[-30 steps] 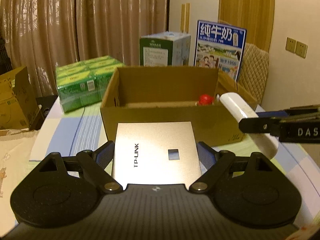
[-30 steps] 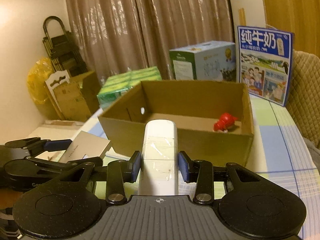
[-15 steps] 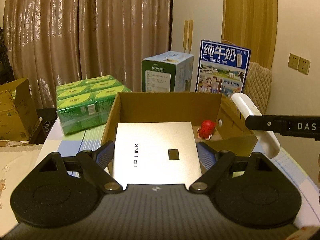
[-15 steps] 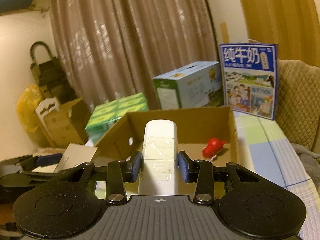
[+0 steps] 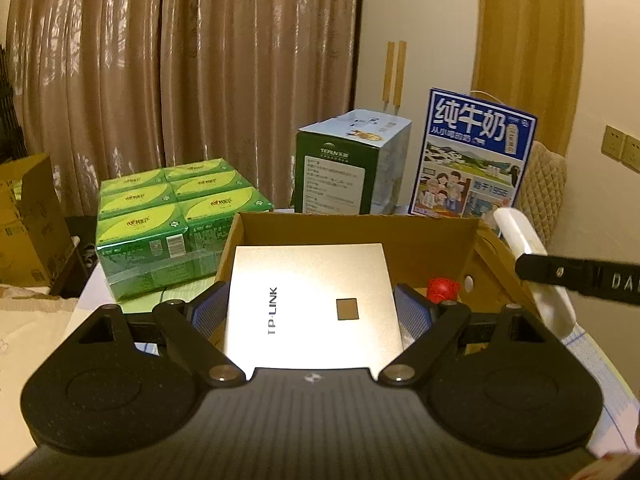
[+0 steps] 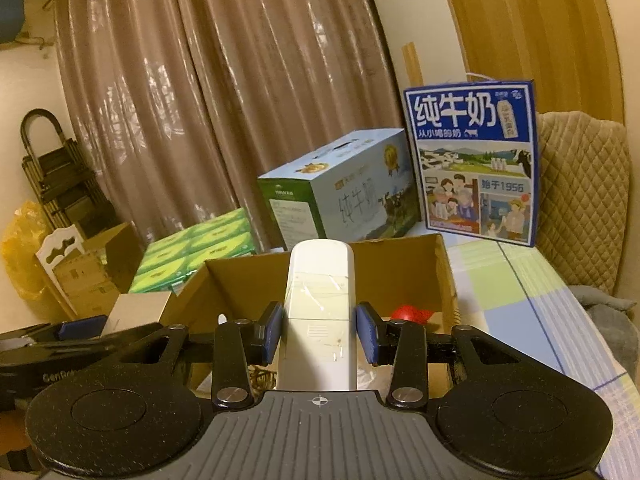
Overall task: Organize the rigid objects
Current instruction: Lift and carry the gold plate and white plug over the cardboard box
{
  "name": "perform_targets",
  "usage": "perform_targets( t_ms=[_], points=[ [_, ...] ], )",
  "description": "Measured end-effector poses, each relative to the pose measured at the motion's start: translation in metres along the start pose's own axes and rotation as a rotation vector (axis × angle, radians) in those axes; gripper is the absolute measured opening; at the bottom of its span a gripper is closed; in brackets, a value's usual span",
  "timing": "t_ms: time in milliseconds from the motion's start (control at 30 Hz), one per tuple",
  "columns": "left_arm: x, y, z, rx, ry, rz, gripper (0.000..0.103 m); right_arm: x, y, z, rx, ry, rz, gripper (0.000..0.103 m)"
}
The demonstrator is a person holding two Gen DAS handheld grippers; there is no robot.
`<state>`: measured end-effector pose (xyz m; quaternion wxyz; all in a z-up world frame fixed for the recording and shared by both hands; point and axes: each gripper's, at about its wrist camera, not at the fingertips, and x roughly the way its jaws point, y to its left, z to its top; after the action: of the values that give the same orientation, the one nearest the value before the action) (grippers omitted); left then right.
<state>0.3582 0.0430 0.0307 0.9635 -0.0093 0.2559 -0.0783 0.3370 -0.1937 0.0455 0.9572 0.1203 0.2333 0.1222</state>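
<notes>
Two hand-held grippers each hold one thing over the brown cardboard box (image 5: pixel 496 264); the left hand-held gripper (image 5: pixel 312 312) pinches a flat silver TP-LINK box (image 5: pixel 310 300) above the box's left side; the right hand-held gripper (image 6: pixel 319 334) pinches a long white remote (image 6: pixel 319 308) above the box's right side; a small red toy (image 5: pixel 440 289) lies inside the box; green packs (image 5: pixel 168 216) sit left of the box; a blue milk carton (image 6: pixel 472 160) stands behind the box.
</notes>
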Motion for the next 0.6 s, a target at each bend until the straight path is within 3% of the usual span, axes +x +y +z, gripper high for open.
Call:
perform_targets(
  t_ms=[233, 600],
  points=[
    [0.03, 0.012, 0.005, -0.044, 0.036, -0.016, 0.085, 0.04, -0.001, -0.001, 0.014, 0.043, -0.007, 0.037],
    [0.06, 0.011, -0.001, -0.042, 0.082, -0.017, 0.085, 0.065, -0.011, -0.013, 0.035, 0.102, -0.039, 0.037]
  ],
)
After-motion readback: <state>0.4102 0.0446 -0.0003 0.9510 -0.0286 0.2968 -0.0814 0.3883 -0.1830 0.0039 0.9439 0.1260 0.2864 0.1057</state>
